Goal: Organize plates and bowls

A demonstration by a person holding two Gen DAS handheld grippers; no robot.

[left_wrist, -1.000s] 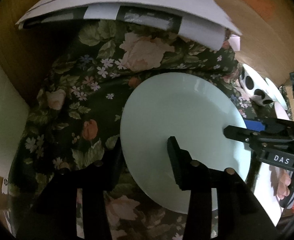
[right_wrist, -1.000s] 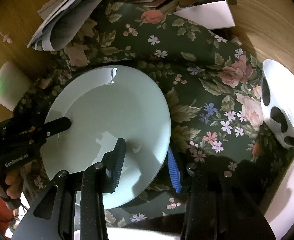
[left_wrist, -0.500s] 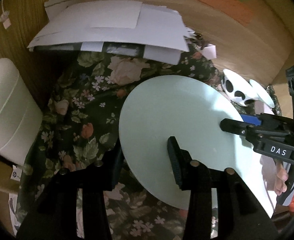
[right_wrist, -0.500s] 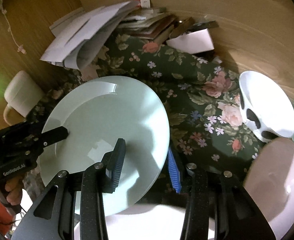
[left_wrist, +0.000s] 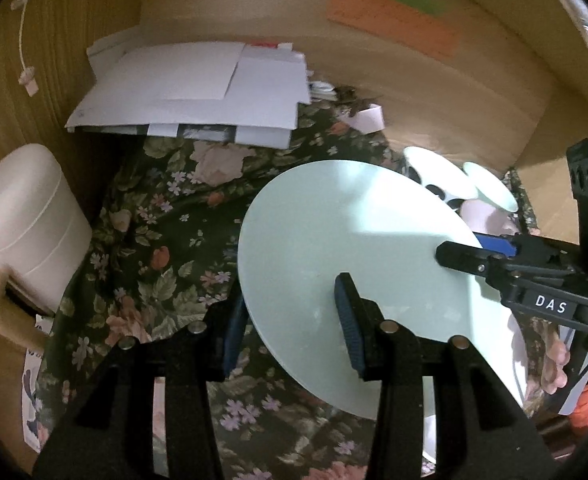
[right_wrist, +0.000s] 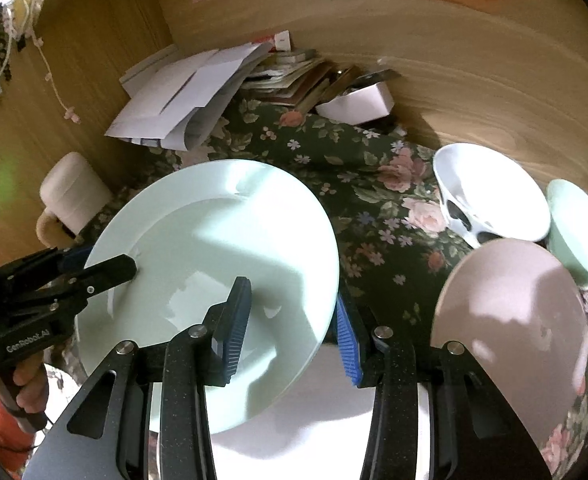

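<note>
A pale green plate (left_wrist: 346,248) (right_wrist: 214,256) is held in the air between both grippers, tilted above the floral cloth. My left gripper (left_wrist: 290,320) is shut on its left rim, also seen in the right wrist view (right_wrist: 106,268). My right gripper (right_wrist: 294,320) is shut on its right rim, also seen in the left wrist view (left_wrist: 466,256). A white plate (right_wrist: 314,420) lies below the held plate. A pink plate (right_wrist: 510,320), a white bowl with black spots (right_wrist: 490,196) and a green bowl (right_wrist: 578,228) sit to the right.
A cream mug (left_wrist: 26,224) stands at the left. A stack of papers (left_wrist: 198,88) and a small white box (right_wrist: 358,104) lie at the back against the wooden wall. The floral cloth (left_wrist: 166,240) covers the surface.
Both grippers have lifted the green plate up and back from the cloth. More of the wall, mug and bowls has come into view.
</note>
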